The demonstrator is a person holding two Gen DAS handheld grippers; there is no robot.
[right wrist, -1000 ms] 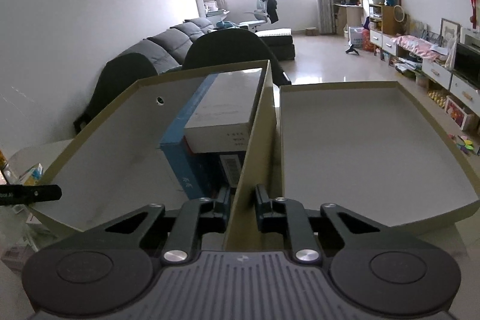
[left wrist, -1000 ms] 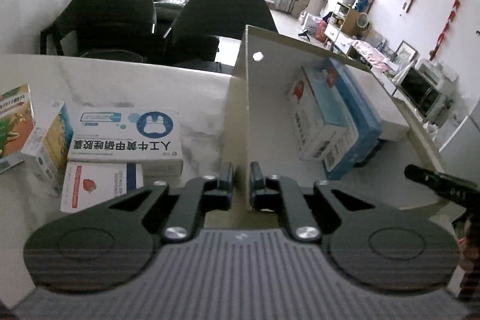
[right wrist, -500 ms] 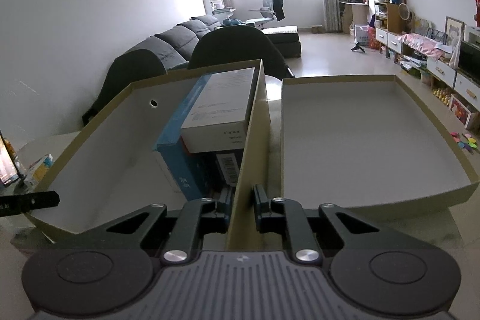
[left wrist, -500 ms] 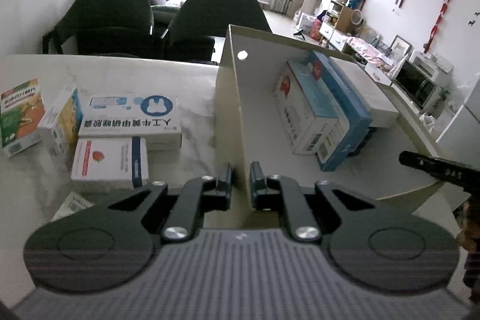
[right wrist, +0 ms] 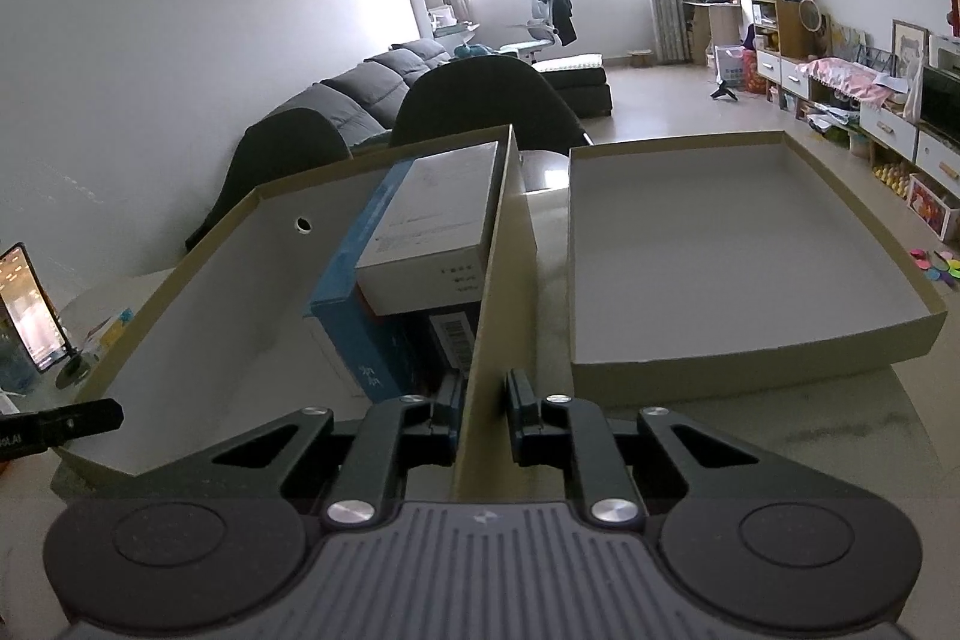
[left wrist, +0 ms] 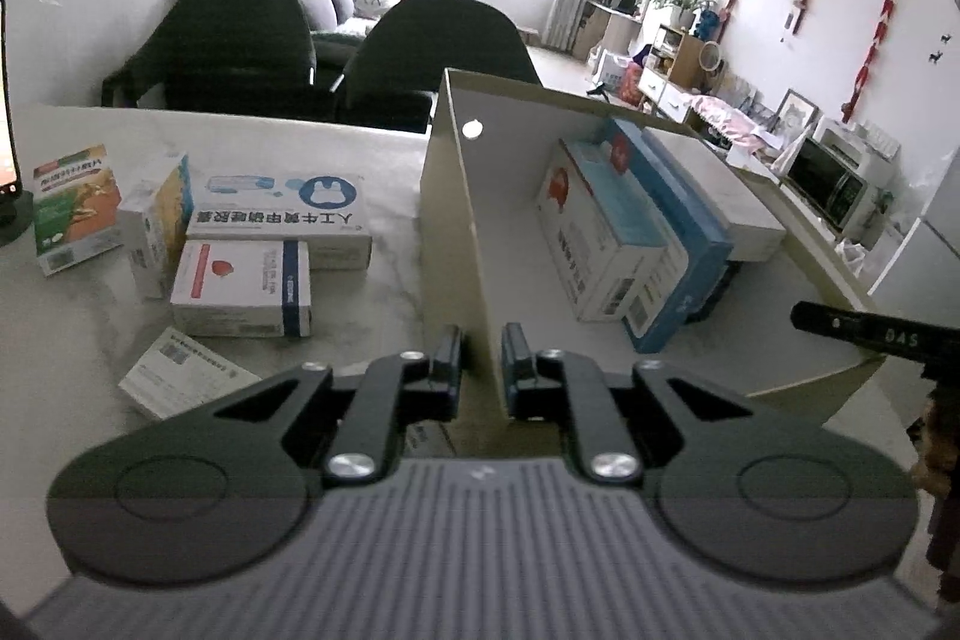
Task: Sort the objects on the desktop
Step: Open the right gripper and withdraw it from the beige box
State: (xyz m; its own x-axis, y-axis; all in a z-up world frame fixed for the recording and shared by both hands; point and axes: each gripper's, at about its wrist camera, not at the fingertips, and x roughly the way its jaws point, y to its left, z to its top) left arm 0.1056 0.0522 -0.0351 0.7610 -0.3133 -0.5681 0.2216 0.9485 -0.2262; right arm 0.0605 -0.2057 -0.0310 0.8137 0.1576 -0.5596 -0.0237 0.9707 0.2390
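Note:
An open cardboard box [left wrist: 516, 244] lies on the marble table, and both grippers grip it. My left gripper [left wrist: 480, 358] is shut on its left wall. My right gripper [right wrist: 485, 394] is shut on its right wall [right wrist: 492, 292]. Inside lie a blue box [left wrist: 678, 220], a white carton with a red mark [left wrist: 600, 232] and a plain white box [right wrist: 438, 232]. Left of the box, loose on the table, are a bunny-print carton [left wrist: 282, 208], a red-marked carton [left wrist: 240, 286], a green carton [left wrist: 72, 208] and smaller ones.
The box's lid [right wrist: 720, 250] lies upturned on the table to the right. A lit phone on a stand [right wrist: 30, 310] is at the far left. Two dark chairs [left wrist: 432, 58] stand behind the table. The table's right edge is just past the lid.
Both grippers have drawn the cardboard box toward the near side of the table. The lid and the loose cartons now lie farther off, and the phone has come into view.

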